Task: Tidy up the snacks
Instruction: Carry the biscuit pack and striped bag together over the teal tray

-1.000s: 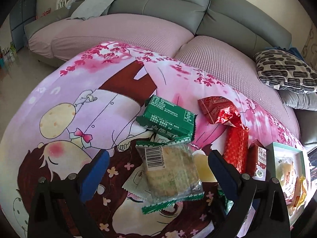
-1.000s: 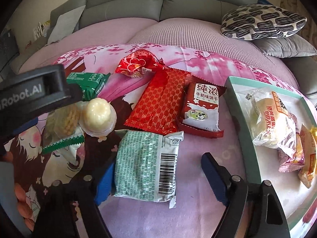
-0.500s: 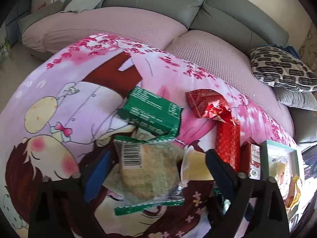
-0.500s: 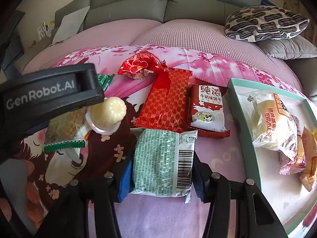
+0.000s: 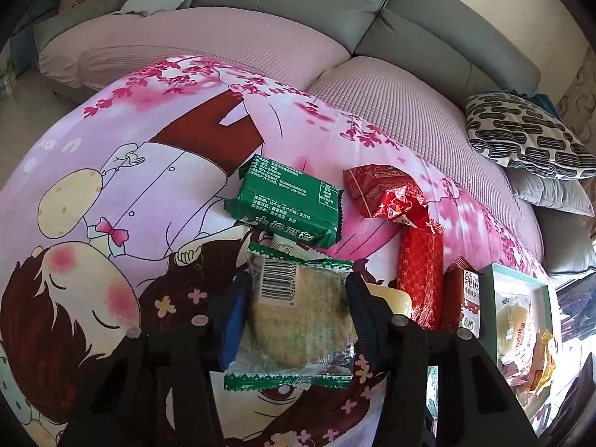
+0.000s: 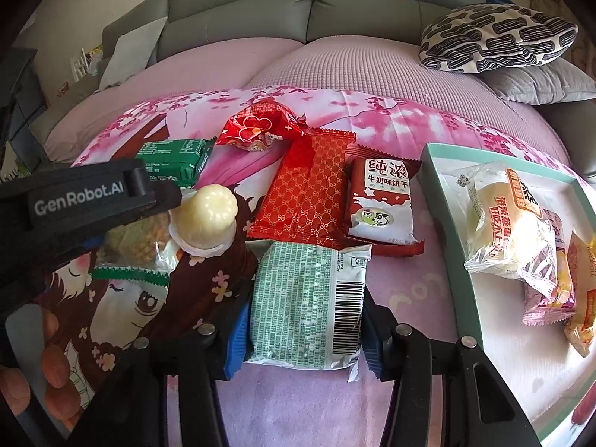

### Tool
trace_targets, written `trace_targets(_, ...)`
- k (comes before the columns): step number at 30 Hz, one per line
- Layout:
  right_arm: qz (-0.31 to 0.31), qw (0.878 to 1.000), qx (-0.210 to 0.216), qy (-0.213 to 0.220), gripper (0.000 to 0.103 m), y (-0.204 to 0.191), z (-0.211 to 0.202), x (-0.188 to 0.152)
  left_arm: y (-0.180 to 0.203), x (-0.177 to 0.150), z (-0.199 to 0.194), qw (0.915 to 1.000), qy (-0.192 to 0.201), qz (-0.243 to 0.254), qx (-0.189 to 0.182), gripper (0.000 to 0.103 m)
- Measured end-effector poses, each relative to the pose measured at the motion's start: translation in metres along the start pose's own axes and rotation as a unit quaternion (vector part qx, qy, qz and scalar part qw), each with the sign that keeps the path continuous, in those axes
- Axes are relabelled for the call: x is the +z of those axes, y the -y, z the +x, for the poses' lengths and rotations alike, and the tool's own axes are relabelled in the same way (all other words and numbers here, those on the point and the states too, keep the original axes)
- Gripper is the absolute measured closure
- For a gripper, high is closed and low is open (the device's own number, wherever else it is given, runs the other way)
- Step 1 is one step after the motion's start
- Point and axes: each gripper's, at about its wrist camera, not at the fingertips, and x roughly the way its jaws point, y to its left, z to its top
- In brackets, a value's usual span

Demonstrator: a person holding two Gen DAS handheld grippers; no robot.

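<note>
A clear cracker packet with green crimped ends lies between the blue pads of my left gripper; the jaws are closing and the pads press its sides. My right gripper is shut on a pale green packet with a barcode, which lies flat on the pink cartoon cloth. The left gripper's black body shows in the right wrist view, just left of that packet. A teal tray at the right holds a wrapped bun and other small packets.
Loose on the cloth are a dark green pack, a crinkled red bag, a long red pack, a milk biscuit pack and a jelly cup. A grey sofa with cushions lies behind. A person's fingers show at lower left.
Both grippers have closed from wide open onto their packets: the left on the clear cracker packet, the right on the pale green one. Neither packet has left the cloth.
</note>
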Motion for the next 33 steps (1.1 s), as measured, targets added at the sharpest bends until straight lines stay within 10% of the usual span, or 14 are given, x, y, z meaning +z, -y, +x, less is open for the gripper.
trace_targets(33, 0.028, 0.997, 0.041, 0.061, 0.05, 0.017, -0.054, 0.007, 0.021, -0.004, -0.067, 0.9974, 0.058, 0.011, -0.042, 0.051)
